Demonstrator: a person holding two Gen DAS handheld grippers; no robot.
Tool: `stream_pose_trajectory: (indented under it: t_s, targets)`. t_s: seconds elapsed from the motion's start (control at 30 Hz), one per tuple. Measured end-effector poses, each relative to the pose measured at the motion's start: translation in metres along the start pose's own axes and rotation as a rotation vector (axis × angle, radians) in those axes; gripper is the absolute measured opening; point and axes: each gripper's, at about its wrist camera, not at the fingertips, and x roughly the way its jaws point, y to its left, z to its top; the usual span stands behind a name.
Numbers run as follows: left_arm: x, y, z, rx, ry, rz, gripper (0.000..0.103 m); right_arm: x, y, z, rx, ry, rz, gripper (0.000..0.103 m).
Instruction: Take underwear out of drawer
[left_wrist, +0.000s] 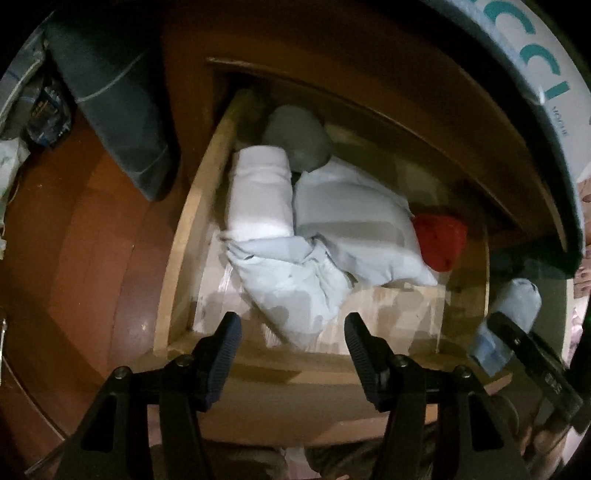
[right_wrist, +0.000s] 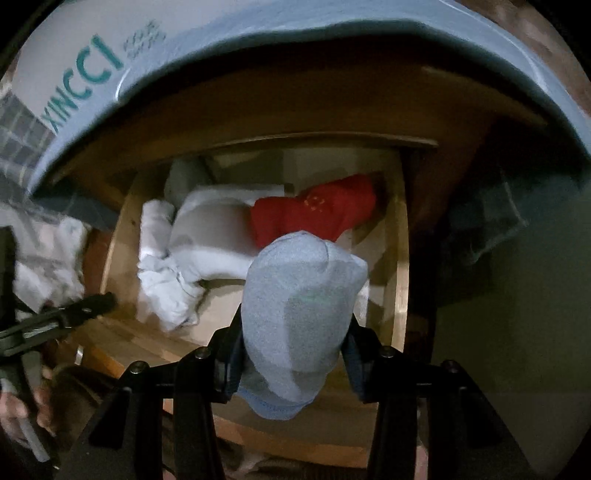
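Observation:
An open wooden drawer (left_wrist: 192, 221) holds folded clothes: a white roll (left_wrist: 258, 192), a pale grey bundle (left_wrist: 354, 229), a crumpled pale piece (left_wrist: 291, 280), a darker grey roll (left_wrist: 299, 136) and a red piece (left_wrist: 439, 240). My left gripper (left_wrist: 292, 321) hangs open over the drawer's front edge, nothing between its fingers. My right gripper (right_wrist: 295, 325) is shut on a light grey rolled underwear (right_wrist: 303, 295), lifted above the drawer (right_wrist: 400, 258). The left wrist view shows that bundle (left_wrist: 517, 302) at the drawer's right side. The red piece (right_wrist: 314, 214) lies behind it.
A mattress edge with teal lettering (right_wrist: 85, 74) overhangs the back of the drawer. Dark fabric (left_wrist: 118, 110) lies on the brown wooden floor (left_wrist: 74, 258) left of the drawer. A hand (right_wrist: 22, 406) holds the left gripper (right_wrist: 85, 306) at the left edge.

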Motion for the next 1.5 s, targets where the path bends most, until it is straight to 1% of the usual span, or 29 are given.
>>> stream_pose_trajectory:
  t_s: [0.07,0.13,0.27,0.37,0.43,0.53,0.7,0.87,1.03,1.1,1.2,1.3,1.37,1.4,1.43,1.5]
  targets:
    - [0.005,-0.005,0.004,0.004,0.019,-0.002,0.06,-0.005,-0.005,-0.002,0.038,-0.02,0.021,0.042]
    - [0.014,-0.009,0.009,-0.002,0.048,0.018,0.06,-0.006,-0.009,-0.006,0.07,-0.033,0.034,0.042]
    - [0.027,-0.011,0.015,-0.036,0.079,0.007,0.06,-0.013,-0.015,-0.012,0.113,-0.047,0.053,0.042]
    - [0.039,-0.011,0.02,-0.069,0.121,0.002,0.06,-0.01,-0.017,-0.013,0.129,-0.041,0.064,0.042]
    - [0.047,-0.009,0.021,-0.101,0.155,-0.018,0.06,-0.007,-0.017,-0.013,0.129,-0.031,0.068,0.043]
    - [0.057,-0.005,0.024,-0.146,0.191,-0.017,0.06,-0.009,-0.015,-0.014,0.121,-0.031,0.072,0.043]
    - [0.073,-0.003,0.031,-0.169,0.241,-0.001,0.06,-0.007,-0.015,-0.015,0.127,-0.033,0.072,0.043]
    - [0.084,-0.004,0.037,-0.177,0.276,0.03,0.06,-0.005,-0.016,-0.015,0.126,-0.025,0.079,0.043]
    - [0.092,-0.004,0.042,-0.211,0.297,0.044,0.068,-0.004,-0.016,-0.015,0.125,-0.02,0.075,0.043]
    - [0.096,-0.006,0.043,-0.211,0.302,0.058,0.073,-0.004,-0.015,-0.015,0.126,-0.017,0.078,0.043]
    - [0.098,-0.009,0.044,-0.201,0.313,0.078,0.075,-0.004,-0.015,-0.015,0.126,-0.017,0.077,0.043]
    - [0.103,-0.01,0.044,-0.195,0.341,0.102,0.076,-0.004,-0.015,-0.015,0.127,-0.016,0.078,0.043]
    - [0.103,-0.01,0.045,-0.189,0.344,0.105,0.076,-0.003,-0.015,-0.015,0.128,-0.014,0.078,0.043]
    - [0.104,-0.01,0.045,-0.183,0.343,0.106,0.075,-0.003,-0.015,-0.015,0.128,-0.014,0.079,0.043]
    - [0.103,-0.011,0.044,-0.172,0.34,0.113,0.071,-0.003,-0.015,-0.016,0.13,-0.011,0.082,0.043]
    - [0.1,-0.01,0.044,-0.138,0.334,0.125,0.068,-0.003,-0.015,-0.016,0.132,-0.012,0.081,0.043]
